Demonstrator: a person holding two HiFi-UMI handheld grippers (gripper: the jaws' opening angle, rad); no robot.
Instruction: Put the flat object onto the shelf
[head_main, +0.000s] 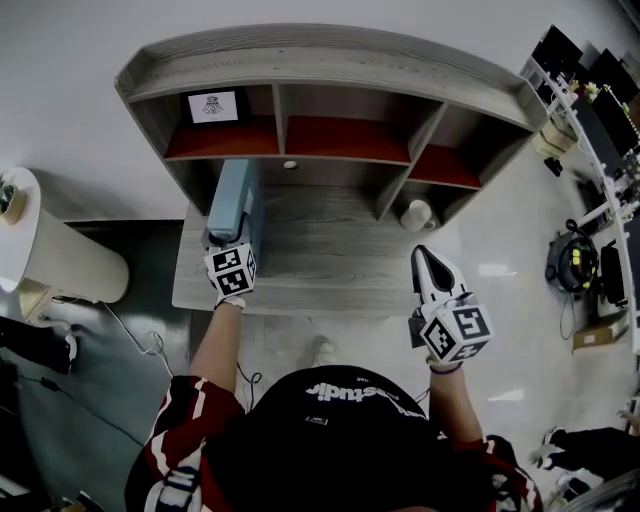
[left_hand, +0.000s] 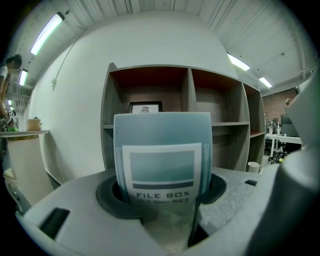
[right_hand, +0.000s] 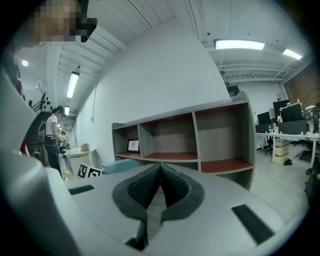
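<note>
The flat object is a pale blue file box (head_main: 233, 200) (left_hand: 161, 155) with a label on its spine. My left gripper (head_main: 229, 240) (left_hand: 161, 197) is shut on its near end and holds it upright over the desk's left side. The box points at the shelf (head_main: 340, 140) (left_hand: 190, 100), below the left compartment where a small framed picture (head_main: 213, 106) (left_hand: 145, 107) stands. My right gripper (head_main: 427, 256) (right_hand: 159, 175) is shut on nothing and hovers over the desk's front right edge, facing the shelf (right_hand: 195, 135).
A white mug (head_main: 417, 214) (left_hand: 253, 167) stands on the desk (head_main: 330, 250) under the right compartment. A white rounded stand (head_main: 60, 255) is at the left. Desks with equipment (head_main: 590, 120) line the right side. A person (right_hand: 52, 135) stands far left.
</note>
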